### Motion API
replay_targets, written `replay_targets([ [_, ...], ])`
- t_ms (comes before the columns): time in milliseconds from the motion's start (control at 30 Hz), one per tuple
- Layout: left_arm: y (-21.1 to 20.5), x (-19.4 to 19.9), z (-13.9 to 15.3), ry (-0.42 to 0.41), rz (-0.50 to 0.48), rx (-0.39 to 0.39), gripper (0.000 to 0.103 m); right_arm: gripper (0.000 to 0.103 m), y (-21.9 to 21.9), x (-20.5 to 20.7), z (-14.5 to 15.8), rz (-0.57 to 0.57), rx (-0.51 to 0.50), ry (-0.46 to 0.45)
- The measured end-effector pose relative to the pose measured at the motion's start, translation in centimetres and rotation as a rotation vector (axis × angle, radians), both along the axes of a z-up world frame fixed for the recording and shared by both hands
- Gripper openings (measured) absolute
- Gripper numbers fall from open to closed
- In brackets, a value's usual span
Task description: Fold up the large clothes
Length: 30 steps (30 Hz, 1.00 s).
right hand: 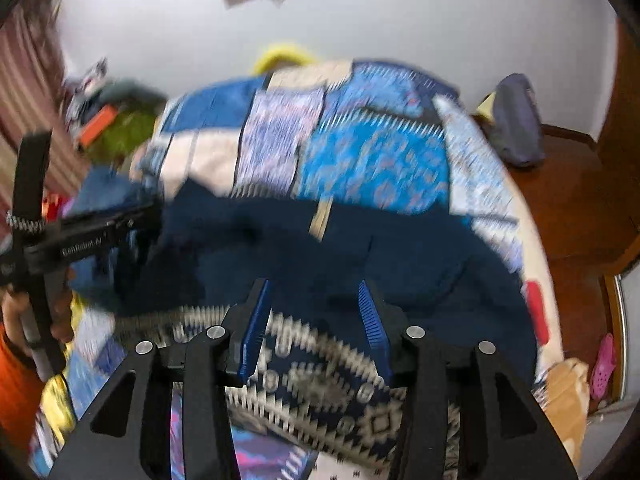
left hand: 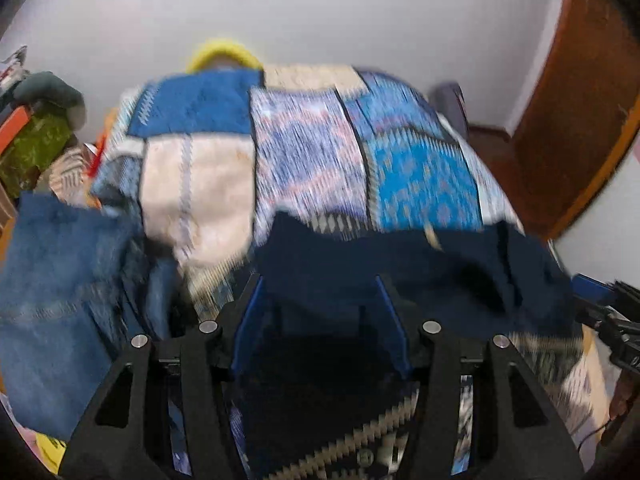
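Note:
A dark navy garment lies spread across a patchwork-quilted bed. In the left wrist view the same garment drapes over and between my left gripper's blue fingertips, which stand wide apart; the cloth hides their tips. My right gripper is open and empty, its blue fingers just short of the garment's near edge. The left gripper also shows in the right wrist view, at the garment's left end. Both views are motion-blurred.
Blue jeans lie at the bed's left. A pile of clothes and boxes sits at the far left. A grey bag rests on the wooden floor at the right, beside a brown door. A white wall stands behind.

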<state>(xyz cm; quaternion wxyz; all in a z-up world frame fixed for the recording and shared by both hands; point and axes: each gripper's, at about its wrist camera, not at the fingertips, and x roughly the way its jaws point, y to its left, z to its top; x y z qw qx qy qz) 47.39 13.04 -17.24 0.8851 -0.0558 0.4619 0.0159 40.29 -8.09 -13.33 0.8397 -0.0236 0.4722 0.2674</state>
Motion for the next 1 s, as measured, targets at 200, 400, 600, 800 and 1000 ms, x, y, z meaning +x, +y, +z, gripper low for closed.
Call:
replay_targets([
  [200,-2.6,-1.5,-5.4,0.119,-0.086,-0.007,0.054,0.042,0.7,2.0,-5.9,-0.002,-0.041,0.158],
  [400,-2.7,-1.2,-7.6,0.092,-0.054,0.001,0.070,0.042,-1.1,7.8,-5.5,-0.243,-0.074,0.072],
  [600,-2.8,-0.6,-7.5,0.078,-0.054,0.022,0.075,0.042,-2.8,8.0,-5.9,-0.343,-0.023,0.087],
  [800,-2.3,-1.6,-7.8,0.074,-0.031,0.027,0.083,0.044,-3.0,3.2,-7.0,-0.199,-0.077,0.108],
  [1000,-1.6,-5.6,-7.5,0.049,-0.017,0.047,0.085,0.064,-4.9,-1.5,-6.5,-0.132,-0.209,0.019],
])
